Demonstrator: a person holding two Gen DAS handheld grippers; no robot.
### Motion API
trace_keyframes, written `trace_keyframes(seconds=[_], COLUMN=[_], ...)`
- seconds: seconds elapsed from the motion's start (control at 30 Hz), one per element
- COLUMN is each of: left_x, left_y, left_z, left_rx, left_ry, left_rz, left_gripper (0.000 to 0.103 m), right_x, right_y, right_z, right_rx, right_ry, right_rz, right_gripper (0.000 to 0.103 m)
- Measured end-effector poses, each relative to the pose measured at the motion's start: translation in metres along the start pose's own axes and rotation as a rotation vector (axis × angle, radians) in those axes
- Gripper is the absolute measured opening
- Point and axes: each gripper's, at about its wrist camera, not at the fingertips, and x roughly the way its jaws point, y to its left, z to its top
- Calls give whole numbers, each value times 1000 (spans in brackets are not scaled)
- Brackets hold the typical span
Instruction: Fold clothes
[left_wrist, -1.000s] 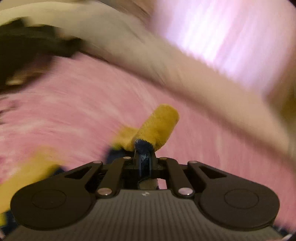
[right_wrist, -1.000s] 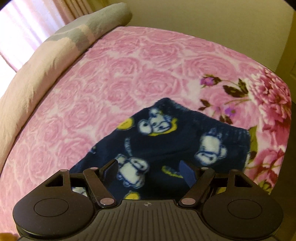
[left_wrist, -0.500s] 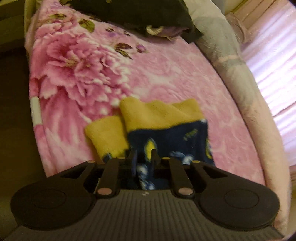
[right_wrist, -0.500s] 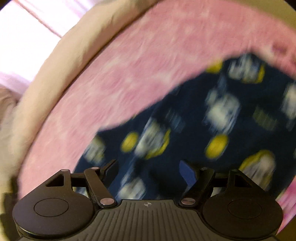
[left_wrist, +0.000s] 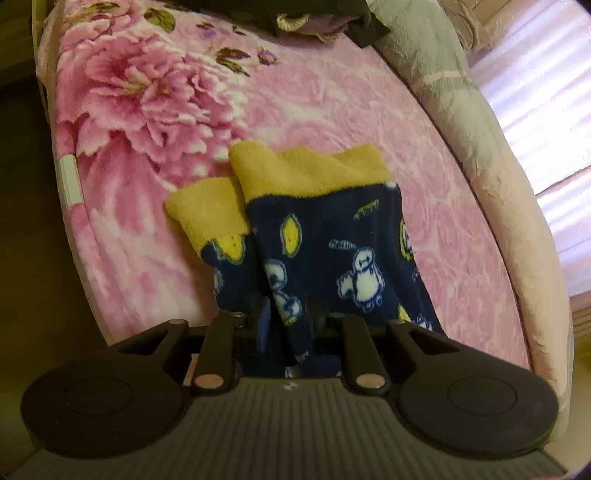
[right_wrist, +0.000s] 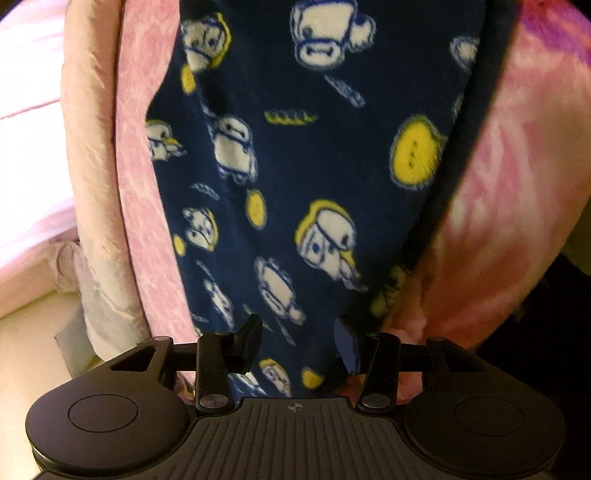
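Navy fleece pyjama trousers (left_wrist: 332, 251) with a white-and-yellow cartoon print lie on a pink rose blanket (left_wrist: 155, 96). Their two yellow cuffs (left_wrist: 295, 173) lie side by side, one partly over the other. My left gripper (left_wrist: 286, 317) sits low over one leg, its jaws narrowly apart with a fold of the navy fabric between them. In the right wrist view the trousers (right_wrist: 314, 147) fill the middle. My right gripper (right_wrist: 297, 336) is open just above the fabric and holds nothing.
A grey-and-cream rolled duvet (left_wrist: 491, 155) runs along the bed's right side by bright curtains. A dark pile of clothes (left_wrist: 332, 14) lies at the far end. The bed's left edge (left_wrist: 68, 177) drops to a dark floor. The duvet (right_wrist: 96, 206) shows left in the right view.
My left gripper swung round over the trouser legs and its jaws opened slightly, from clamped on the fabric. My right gripper swept closer over the trousers, still open.
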Motion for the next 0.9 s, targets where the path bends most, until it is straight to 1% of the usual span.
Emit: trace_keyframes(seconds=[0.17, 0.2, 0.27, 0.33, 0.37, 0.4, 0.43, 0.47, 0.53, 0.57, 0.67, 0.73, 0.77, 0.8, 0.83, 0.87, 0.9], left_x=[6, 7, 10, 11, 12, 13, 14, 15, 19, 21, 26, 32, 36, 41, 44, 45, 44], left_y=[4, 6, 9, 13, 15, 17, 19, 21, 23, 23, 20, 17, 16, 14, 13, 13, 10], left_z=[-3, -4, -3, -1, 0, 2, 4, 6, 10, 13, 21, 26, 29, 31, 33, 36, 39], left_rx=[-29, -44, -75, -104, -114, -127, -140, -149, -166, -171, -171, -151, -138, -130, -129, -127, -116], left_ry=[10, 11, 13, -1, -10, -20, -29, -35, -45, -51, -70, -70, -65, -64, -67, -73, -86], left_rz=[-5, -7, -14, -10, -8, -6, -4, -3, -2, -8, -26, -27, -23, -12, -10, -23, -53], left_gripper=[18, 18, 18, 20, 20, 21, 21, 21, 21, 22, 23, 31, 31, 28, 17, 3, 1], right_x=[10, 11, 15, 18, 16, 15, 13, 12, 9, 8, 7, 7, 7, 7, 6, 5, 3], right_y=[-10, -13, -15, -16, -16, -16, -15, -13, -10, -8, -3, 1, 3, 4, 6, 8, 12], right_z=[1, 2, 4, 5, 5, 5, 4, 4, 3, 3, 1, 1, 1, 1, 1, 1, 1], right_rx=[-7, -9, -13, -23, -29, -35, -44, -58, -86, -98, -121, -130, -135, -138, -142, -149, -164], right_ry=[-4, -6, -9, -11, -14, -17, -19, -20, -23, -24, -22, -24, -25, -28, -31, -36, -46], right_rz=[-17, -20, -17, -29, -24, -19, -15, -16, -18, -22, -26, -21, -18, -17, -15, -9, 5], right_gripper=[48, 45, 33, 33, 31, 20, 14, 12, 10, 8, 7, 7, 7, 7, 7, 7, 3])
